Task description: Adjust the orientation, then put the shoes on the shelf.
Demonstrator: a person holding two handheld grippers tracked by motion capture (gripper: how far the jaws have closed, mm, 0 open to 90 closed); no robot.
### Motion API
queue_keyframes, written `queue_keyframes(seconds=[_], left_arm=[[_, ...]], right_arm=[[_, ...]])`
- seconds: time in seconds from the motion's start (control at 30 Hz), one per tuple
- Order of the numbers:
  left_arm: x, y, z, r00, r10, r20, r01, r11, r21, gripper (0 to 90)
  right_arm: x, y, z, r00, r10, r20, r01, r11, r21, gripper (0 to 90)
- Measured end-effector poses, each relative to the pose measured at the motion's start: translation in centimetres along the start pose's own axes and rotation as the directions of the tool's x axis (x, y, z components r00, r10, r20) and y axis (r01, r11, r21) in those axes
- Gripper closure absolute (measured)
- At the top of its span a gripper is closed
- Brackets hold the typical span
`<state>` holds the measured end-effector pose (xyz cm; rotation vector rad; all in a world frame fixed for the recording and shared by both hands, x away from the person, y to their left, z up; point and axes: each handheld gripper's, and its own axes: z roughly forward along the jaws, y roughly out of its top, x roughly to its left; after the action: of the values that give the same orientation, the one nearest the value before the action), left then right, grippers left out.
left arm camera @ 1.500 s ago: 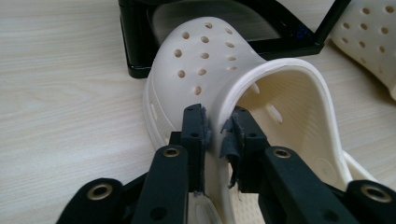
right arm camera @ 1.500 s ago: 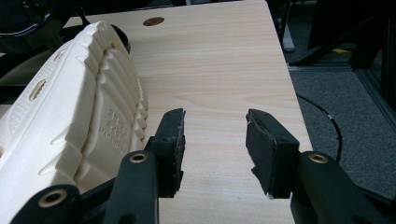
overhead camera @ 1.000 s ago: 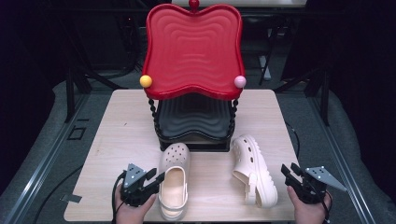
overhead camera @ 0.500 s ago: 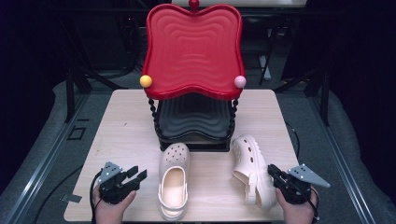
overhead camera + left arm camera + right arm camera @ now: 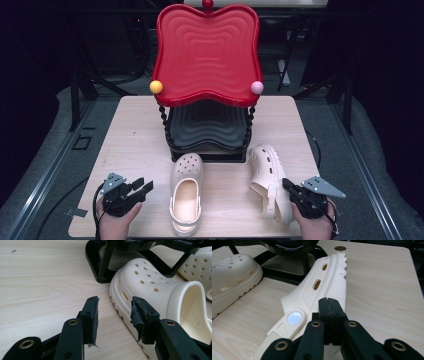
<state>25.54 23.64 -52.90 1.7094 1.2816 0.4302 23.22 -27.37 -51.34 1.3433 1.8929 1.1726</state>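
Gripping the tipped right clog (image 5: 270,182) at its heel, my right tongs (image 5: 329,305) have just closed; left tongs (image 5: 113,315) gape beside the upright clog (image 5: 186,200), lengthwise toward the rack (image 5: 207,135).

Bare counter (image 5: 135,135) lies open left of the black-and-red stand (image 5: 207,130) — two cream clogs (image 5: 186,197) (image 5: 270,180) block the near middle.

Two clogs lie on the table (image 5: 130,140) before the tiered stand (image 5: 207,135). The upright clog (image 5: 186,197) sits left of the tipped clog (image 5: 270,182), well apart.
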Motion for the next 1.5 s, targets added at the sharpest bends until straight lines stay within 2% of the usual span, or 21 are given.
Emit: queue_keyframes(seconds=[0.07,0.23,0.47,0.53,0.6,0.63,0.7,0.77,0.87,0.9,0.93,0.97,1.0,1.2,1.27,1.37,1.47,1.5], left_arm=[[0.2,0.0,0.0,0.9999,-0.015,-0.003,0.015,0.9999,-0.003,57.6],[0.3,0.0,-0.1,0.9998,-0.017,-0.003,0.017,0.9998,-0.001,57.6],[0.1,-0.2,0.2,1.0,-0.005,-0.005,0.005,1.0,0.008,57.7],[0.1,-0.2,0.2,1.0,-0.006,-0.004,0.006,0.9999,0.008,57.7],[0.1,-0.2,0.2,1.0,-0.006,-0.005,0.006,0.9999,0.008,57.7],[0.1,-0.2,0.2,1.0,-0.006,-0.006,0.006,0.9999,0.008,57.7],[0.1,-0.2,0.2,1.0,-0.005,-0.007,0.005,0.9999,0.01,57.7],[0.1,-0.2,0.2,1.0,-0.005,-0.008,0.005,0.9999,0.013,57.7],[0.1,-0.2,0.2,1.0,-0.006,-0.007,0.006,0.9999,0.009,57.7],[0.2,-0.2,0.2,0.9999,-0.007,-0.007,0.007,0.9999,0.008,57.7],[0.2,-0.2,0.2,0.9999,-0.01,-0.009,0.01,0.9999,0.01,57.7],[0.2,-0.2,0.2,0.9999,-0.011,-0.009,0.011,0.9999,0.01,57.7],[0.3,-0.2,0.2,0.9999,-0.012,-0.009,0.012,0.9999,0.008,57.7],[0.2,-0.2,0.2,0.9999,-0.007,-0.009,0.007,0.9999,0.012,57.7],[0.2,-0.3,0.3,1.0,-0.005,-0.006,0.005,0.9999,0.016,57.6],[0.1,-0.3,0.4,1.0,-0.005,-0.007,0.005,0.9999,0.016,57.7],[0.1,-0.4,0.5,1.0,-0.004,-0.005,0.004,0.9998,0.019,57.7],[0.1,-0.4,0.5,1.0,-0.003,-0.004,0.003,0.9998,0.02,57.6]], right_arm=[[-0.4,0.0,-0.1,0.9999,0.004,0.015,-0.004,1.0,-0.005,90.0],[-2.0,-0.3,-0.6,0.9964,0.05,0.069,-0.048,0.999,-0.025,90.0],[-5.2,-1.2,-0.5,0.9796,0.132,0.152,-0.131,0.991,-0.014,90.0],[-6.2,-1.6,-0.4,0.9713,0.169,0.167,-0.172,0.985,0.001,90.0],[-7.1,-2.2,-0.2,0.9606,0.214,0.177,-0.221,0.975,0.022,90.0],[-7.6,-2.7,0.2,0.9537,0.24,0.181,-0.255,0.965,0.061,90.0],[-7.9,-2.9,0.3,0.9551,0.235,0.181,-0.252,0.965,0.078,90.0],[-8.1,-3.3,0.8,0.9478,0.267,0.174,-0.289,0.95,0.116,90.0],[-8.4,-3.6,1.0,0.9455,0.282,0.162,-0.303,0.945,0.124,90.0],[-8.3,-3.5,1.0,0.9461,0.279,0.164,-0.3,0.946,0.123,90.0],[-8.3,-3.4,0.9,0.9495,0.264,0.169,-0.285,0.951,0.116,90.0],[-8.1,-3.3,0.7,0.9473,0.271,0.171,-0.291,0.951,0.104,87.9],[-8.1,-3.2,0.6,0.9492,0.258,0.181,-0.278,0.955,0.1,86.2],[-7.8,-2.5,-0.5,0.9398,0.257,0.225,-0.268,0.963,0.016,77.2],[-7.5,-2.1,-1.0,0.9396,0.251,0.232,-0.255,0.967,-0.014,75.6],[-6.9,-1.4,-1.5,0.9457,0.239,0.22,-0.233,0.971,-0.053,71.5],[-6.1,-0.7,-1.5,0.9562,0.225,0.187,-0.211,0.973,-0.094,67.4],[-6.0,-0.5,-1.6,0.9609,0.206,0.185,-0.195,0.978,-0.079,66.6]])
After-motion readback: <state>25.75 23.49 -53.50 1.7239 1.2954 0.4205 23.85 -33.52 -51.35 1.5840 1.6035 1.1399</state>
